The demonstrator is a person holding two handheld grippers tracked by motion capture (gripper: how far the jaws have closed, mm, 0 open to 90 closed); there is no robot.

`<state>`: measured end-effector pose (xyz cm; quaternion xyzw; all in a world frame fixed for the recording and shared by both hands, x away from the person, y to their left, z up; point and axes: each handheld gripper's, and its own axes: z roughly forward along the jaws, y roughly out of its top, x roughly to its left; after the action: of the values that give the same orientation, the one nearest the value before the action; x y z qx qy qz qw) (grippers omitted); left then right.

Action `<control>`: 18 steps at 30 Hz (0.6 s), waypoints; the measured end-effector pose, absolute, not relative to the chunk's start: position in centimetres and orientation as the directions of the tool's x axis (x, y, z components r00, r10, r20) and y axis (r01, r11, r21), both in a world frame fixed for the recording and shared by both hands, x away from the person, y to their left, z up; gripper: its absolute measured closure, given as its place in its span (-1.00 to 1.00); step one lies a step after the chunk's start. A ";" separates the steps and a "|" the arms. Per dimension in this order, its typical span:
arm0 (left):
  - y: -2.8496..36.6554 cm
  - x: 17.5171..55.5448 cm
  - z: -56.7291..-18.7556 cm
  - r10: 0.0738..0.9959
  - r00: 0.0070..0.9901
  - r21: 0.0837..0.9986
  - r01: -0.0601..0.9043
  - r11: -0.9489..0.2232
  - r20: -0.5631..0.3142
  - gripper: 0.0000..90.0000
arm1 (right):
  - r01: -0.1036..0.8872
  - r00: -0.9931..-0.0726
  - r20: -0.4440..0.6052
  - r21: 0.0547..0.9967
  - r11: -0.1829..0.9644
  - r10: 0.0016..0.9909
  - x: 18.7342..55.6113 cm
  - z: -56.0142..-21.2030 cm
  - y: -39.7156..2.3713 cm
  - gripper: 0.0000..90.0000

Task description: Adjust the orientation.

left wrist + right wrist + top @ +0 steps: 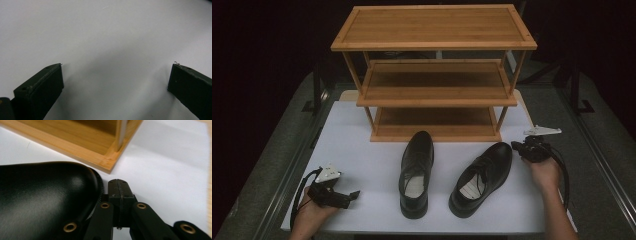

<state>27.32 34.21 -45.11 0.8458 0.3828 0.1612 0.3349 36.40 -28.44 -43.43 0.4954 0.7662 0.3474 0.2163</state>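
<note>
Shoes sit low in the middle of the white counter (362, 150). Right shoe (482, 177) has its toe just beside the right tongs (518, 145), pinched together and empty. Left tongs (354, 194), lower left, are wide apart, holding nothing, well apart from the left shoe (417, 172).

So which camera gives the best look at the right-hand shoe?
The high view: the right shoe shows whole there, angled, toe toward the wooden rack. The right gripper view catches just its glossy toe up close. The left gripper view looks at white tabletop.
</note>
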 end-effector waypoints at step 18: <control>34.2 27.3 -45.1 0.755 0.655 0.689 0.540 -0.484 0.017 -1.00 | 0.577 -0.492 0.118 0.786 0.222 0.863 26.1 -42.5 -27.7 1.00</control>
<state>27.32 34.21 -45.11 0.8461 0.3827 0.1610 0.3344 26.13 -27.73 -42.48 0.4726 0.7617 0.4072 0.1754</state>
